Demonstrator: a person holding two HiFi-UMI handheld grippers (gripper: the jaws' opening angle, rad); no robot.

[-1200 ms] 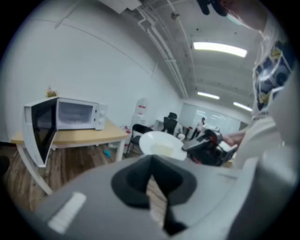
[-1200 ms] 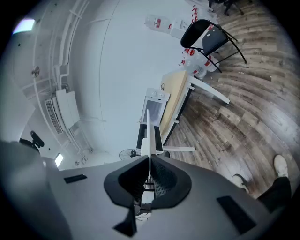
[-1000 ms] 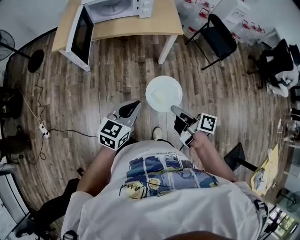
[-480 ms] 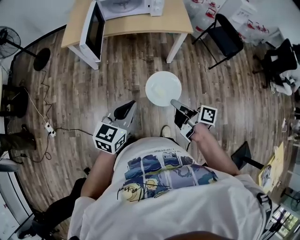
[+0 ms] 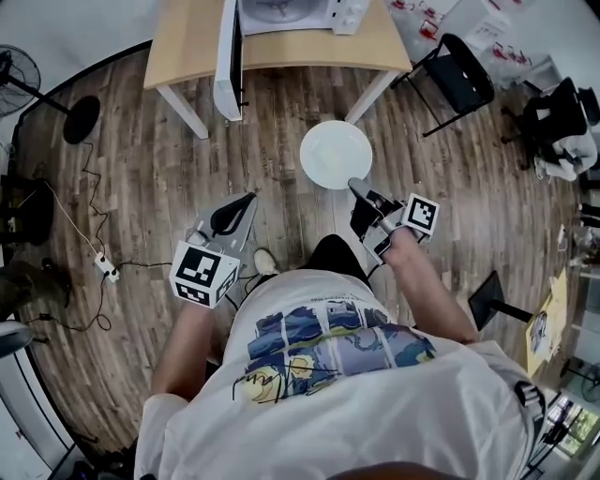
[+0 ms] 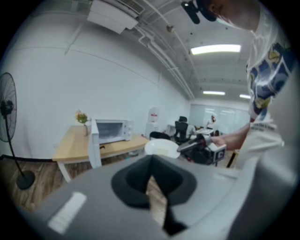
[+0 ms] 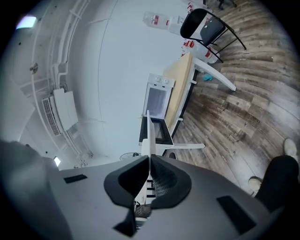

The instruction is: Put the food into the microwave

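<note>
Wood-plank floor (image 5: pixel 141 187) all round, office w/ white walls. At top of head view the microwave (image 5: pixel 291 11) sits on a light wood table (image 5: pixel 187 42). Its door (image 5: pixel 229 58) hangs wide open, seen edge-on, sticking out past the table edge twd me.

The plate (image 5: pixel 336 155), white & round, is up in the air in front of the microwave, off the table, a bit right of the door, not inside yet. Food on it is too pale to make out from above.

My right claw (image 5: pixel 354 186) is pinched on the plate's rim, on the side away from the microwave. In right gripper view the rim shows as a thin white line btwn the pads, both pressing on it.

My left claw (image 5: pixel 247 200) is farther from the microwave than the plate, roughly below the door in head view. Its jaws are pressed together at the tips, nothing btwn them. Left gripper view looks twd the microwave, w/ plate & right claw off to the right.

A black chair (image 5: pixel 459 70) stands right of the microwave, beside the table, and a fan (image 5: pixel 19 80) stands well left of it.
</note>
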